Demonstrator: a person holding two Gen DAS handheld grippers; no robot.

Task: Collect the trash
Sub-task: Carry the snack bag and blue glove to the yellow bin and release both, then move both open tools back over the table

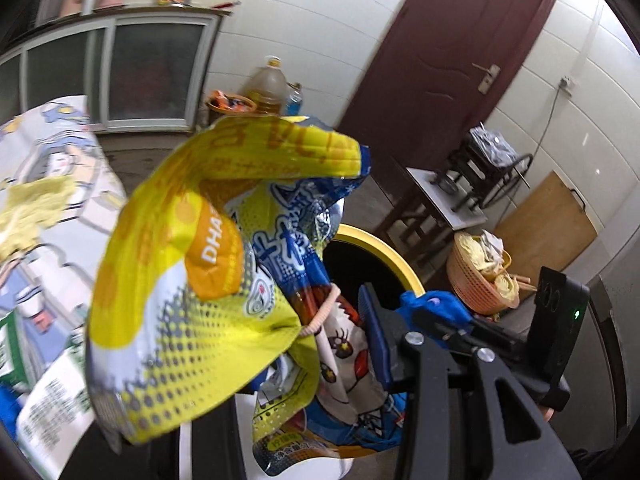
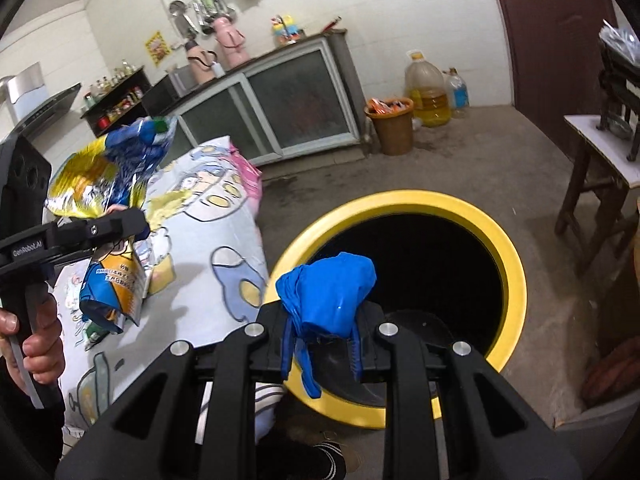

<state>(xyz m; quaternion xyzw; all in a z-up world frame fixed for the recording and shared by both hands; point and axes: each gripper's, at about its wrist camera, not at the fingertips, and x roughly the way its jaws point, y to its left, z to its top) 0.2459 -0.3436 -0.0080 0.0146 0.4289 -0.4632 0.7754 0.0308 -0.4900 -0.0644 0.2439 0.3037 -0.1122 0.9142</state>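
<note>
My left gripper [image 1: 340,344] is shut on a crumpled yellow and blue snack bag [image 1: 208,280], held in the air near the table edge; the bag fills the left wrist view and hides one finger. In the right wrist view the left gripper [image 2: 132,224] and its bag [image 2: 108,168] show at the left. My right gripper [image 2: 320,320] is shut on a crumpled blue wrapper [image 2: 328,292] and holds it over the near rim of the yellow-rimmed black bin [image 2: 400,200]. In the left wrist view the right gripper [image 1: 424,308] sits beside the bin [image 1: 384,252].
A table with a cartoon-print cloth [image 2: 224,248] stands left of the bin, with another wrapper [image 1: 44,412] on it. An orange bucket [image 2: 394,124], oil bottle [image 2: 428,92], wooden stool [image 2: 600,184], orange basket [image 1: 480,280] and brown door [image 1: 448,52] surround the concrete floor.
</note>
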